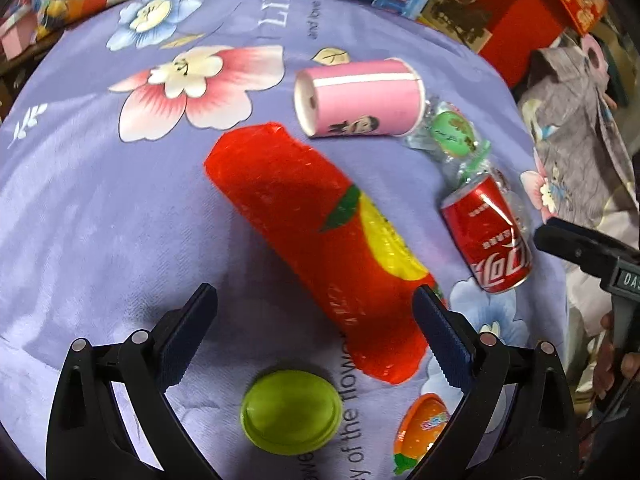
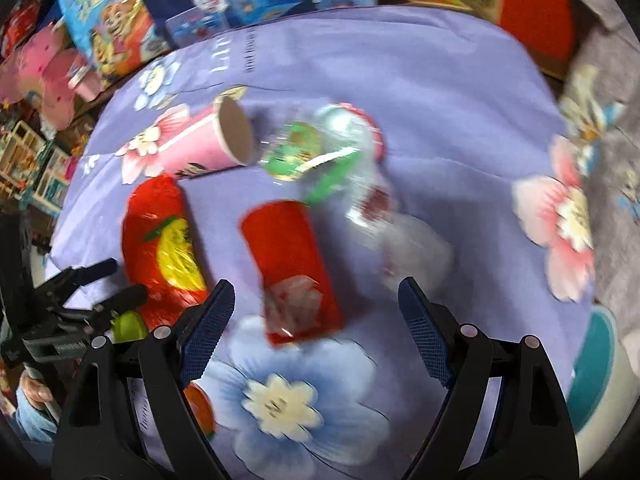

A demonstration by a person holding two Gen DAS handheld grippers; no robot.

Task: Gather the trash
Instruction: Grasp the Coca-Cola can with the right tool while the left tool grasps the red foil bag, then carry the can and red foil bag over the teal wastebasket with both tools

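Down on the purple flowered cloth (image 1: 100, 200), the left gripper (image 1: 316, 320) hangs with its fingers spread wide and holding nothing, a green lid (image 1: 291, 412) between them and the long red wrapper (image 1: 316, 236) just beyond. Right of that wrapper lies the red cola can (image 1: 488, 236), and the right gripper (image 2: 316, 320) hovers over it, fingers wide and empty too. Farther off past the wrapper lie a pink paper cup (image 1: 360, 98) on its side and a crumpled clear wrapper (image 1: 452, 132) beside it.

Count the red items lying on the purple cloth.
2. A long red wrapper lies diagonally mid-cloth; a red soda can lies on its side to its right. Others may be hidden outside the views.
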